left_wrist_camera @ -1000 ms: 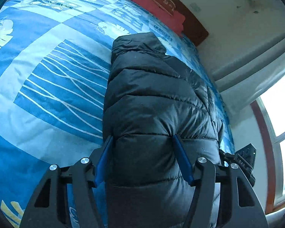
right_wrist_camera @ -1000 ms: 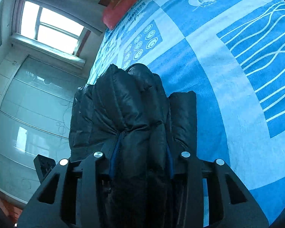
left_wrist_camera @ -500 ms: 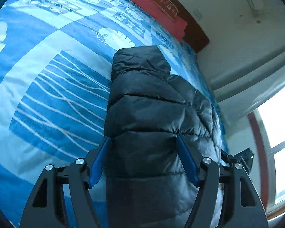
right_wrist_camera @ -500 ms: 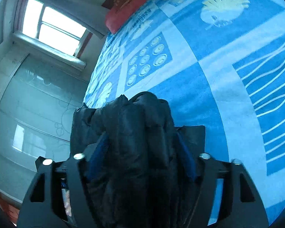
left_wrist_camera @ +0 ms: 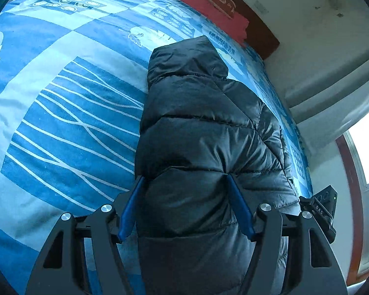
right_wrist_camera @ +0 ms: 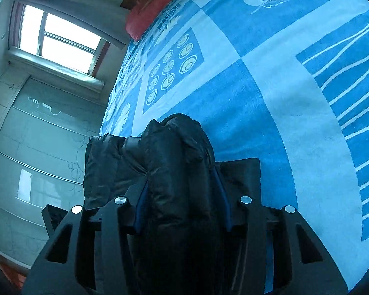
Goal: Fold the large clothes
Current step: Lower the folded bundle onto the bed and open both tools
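The left gripper (left_wrist_camera: 184,184) is squeezing the near end of the black puffy jacket (left_wrist_camera: 199,127) between its blue fingers (left_wrist_camera: 129,213). The right gripper (right_wrist_camera: 182,186) is pinching a thick bunch of that jacket too. The jacket is lying folded on the blue bed cover (left_wrist_camera: 61,93) — a red pillow (left_wrist_camera: 206,22) is sitting far off, at the headboard.

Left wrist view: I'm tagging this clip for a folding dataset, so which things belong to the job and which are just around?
Part of the job:
black puffer jacket
left gripper, clamped on the jacket
right gripper, clamped on the jacket
blue patterned bedspread, the work surface

Just around:
red pillow
window
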The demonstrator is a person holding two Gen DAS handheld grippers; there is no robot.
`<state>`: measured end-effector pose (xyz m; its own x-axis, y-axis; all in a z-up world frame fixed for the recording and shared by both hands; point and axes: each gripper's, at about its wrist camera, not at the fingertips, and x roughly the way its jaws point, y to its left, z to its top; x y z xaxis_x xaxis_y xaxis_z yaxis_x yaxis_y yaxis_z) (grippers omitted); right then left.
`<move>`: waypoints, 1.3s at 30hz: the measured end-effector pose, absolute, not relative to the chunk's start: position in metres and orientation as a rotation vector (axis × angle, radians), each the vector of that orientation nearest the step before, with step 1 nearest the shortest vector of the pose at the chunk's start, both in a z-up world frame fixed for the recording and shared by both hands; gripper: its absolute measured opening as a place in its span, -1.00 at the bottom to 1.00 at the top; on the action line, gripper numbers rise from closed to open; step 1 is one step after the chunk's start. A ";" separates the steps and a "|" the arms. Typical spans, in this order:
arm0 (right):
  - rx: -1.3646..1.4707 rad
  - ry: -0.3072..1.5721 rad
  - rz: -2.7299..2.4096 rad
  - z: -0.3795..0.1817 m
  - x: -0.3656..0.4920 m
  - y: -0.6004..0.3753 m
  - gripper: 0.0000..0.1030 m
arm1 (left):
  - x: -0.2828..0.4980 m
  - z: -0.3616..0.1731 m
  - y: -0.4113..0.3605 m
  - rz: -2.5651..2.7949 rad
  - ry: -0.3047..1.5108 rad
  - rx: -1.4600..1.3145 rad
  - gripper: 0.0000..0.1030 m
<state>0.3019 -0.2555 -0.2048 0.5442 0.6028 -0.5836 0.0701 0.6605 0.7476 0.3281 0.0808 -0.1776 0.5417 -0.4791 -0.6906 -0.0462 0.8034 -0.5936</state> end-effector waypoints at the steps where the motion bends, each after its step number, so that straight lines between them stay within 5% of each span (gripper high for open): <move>1: 0.811 0.960 0.362 -0.206 0.301 -0.256 -0.13 | 0.325 -0.177 0.080 -0.277 0.976 -0.603 0.28; 39: 0.800 0.882 0.342 -0.173 0.243 -0.269 0.23 | 0.279 -0.140 0.086 -0.261 0.894 -0.491 0.35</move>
